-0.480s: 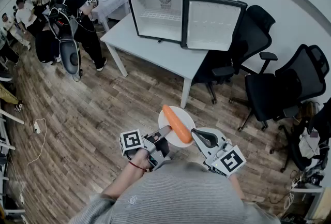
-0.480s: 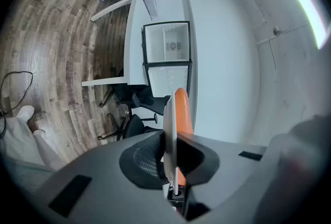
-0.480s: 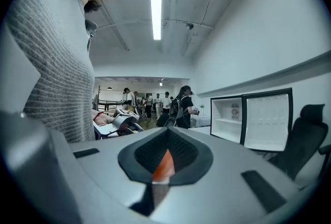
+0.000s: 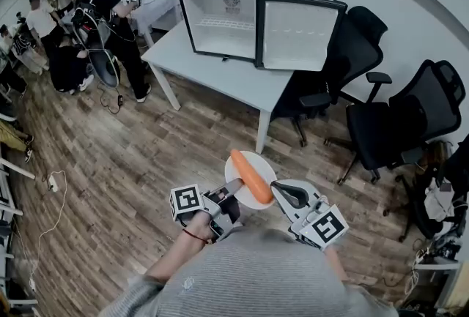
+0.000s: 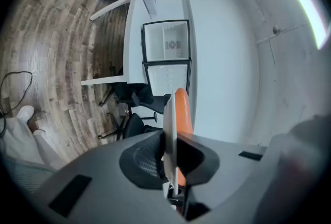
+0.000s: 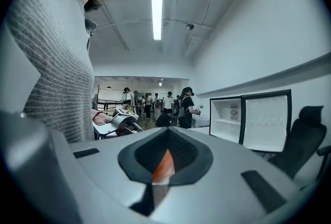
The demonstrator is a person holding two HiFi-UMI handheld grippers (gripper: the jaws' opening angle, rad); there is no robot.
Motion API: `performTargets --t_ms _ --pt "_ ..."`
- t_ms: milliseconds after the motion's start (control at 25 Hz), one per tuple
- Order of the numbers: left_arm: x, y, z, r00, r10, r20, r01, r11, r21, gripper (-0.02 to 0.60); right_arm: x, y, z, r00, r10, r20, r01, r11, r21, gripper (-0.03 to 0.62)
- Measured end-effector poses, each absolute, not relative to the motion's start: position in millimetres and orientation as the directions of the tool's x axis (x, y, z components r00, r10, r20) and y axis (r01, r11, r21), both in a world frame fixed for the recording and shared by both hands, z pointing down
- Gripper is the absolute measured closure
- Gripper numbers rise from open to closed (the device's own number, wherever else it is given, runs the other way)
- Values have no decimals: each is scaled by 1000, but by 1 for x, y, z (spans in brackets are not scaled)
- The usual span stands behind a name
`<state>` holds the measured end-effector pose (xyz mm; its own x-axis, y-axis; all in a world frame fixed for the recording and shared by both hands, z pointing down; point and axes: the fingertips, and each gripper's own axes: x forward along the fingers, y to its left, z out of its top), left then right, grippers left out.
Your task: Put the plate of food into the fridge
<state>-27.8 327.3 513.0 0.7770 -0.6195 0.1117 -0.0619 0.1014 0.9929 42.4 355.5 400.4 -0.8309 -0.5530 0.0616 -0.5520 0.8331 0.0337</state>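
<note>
Plate [image 4: 262, 163] with carrot [image 4: 251, 176] held in air above wood floor [image 4: 146, 162], close to person's body, well apart from fridge [image 4: 223, 12]. Left tongs [image 4: 233, 187] clamped on plate's left rim. Right tongs [image 4: 278, 191] closed on right rim, orange sliver showing between jaws. Carrot lies diagonally across plate. Fridge stands on white tabletop [image 4: 220, 74], door [image 4: 299, 34] swung open. Black chairs [image 4: 388, 125] beside tabletop.

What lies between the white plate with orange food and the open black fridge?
In the head view, only brown wooden floor and the white table's near edge lie there.
</note>
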Motion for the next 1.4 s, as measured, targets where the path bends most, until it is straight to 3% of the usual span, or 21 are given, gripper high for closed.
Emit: performTargets --t_ms 920,1080,1400 --pt "2 330 519 769 -627 129 -73 113 991 543 87 350 401 -803 -594 40 -595 804 -2 575" --pt "18 331 514 769 -632 96 -35 108 993 543 103 352 403 -800 -598 43 -599 801 -7 516" --pt "47 340 522 769 -634 87 -10 124 992 543 136 363 413 -784 -619 40 -620 784 -27 514"
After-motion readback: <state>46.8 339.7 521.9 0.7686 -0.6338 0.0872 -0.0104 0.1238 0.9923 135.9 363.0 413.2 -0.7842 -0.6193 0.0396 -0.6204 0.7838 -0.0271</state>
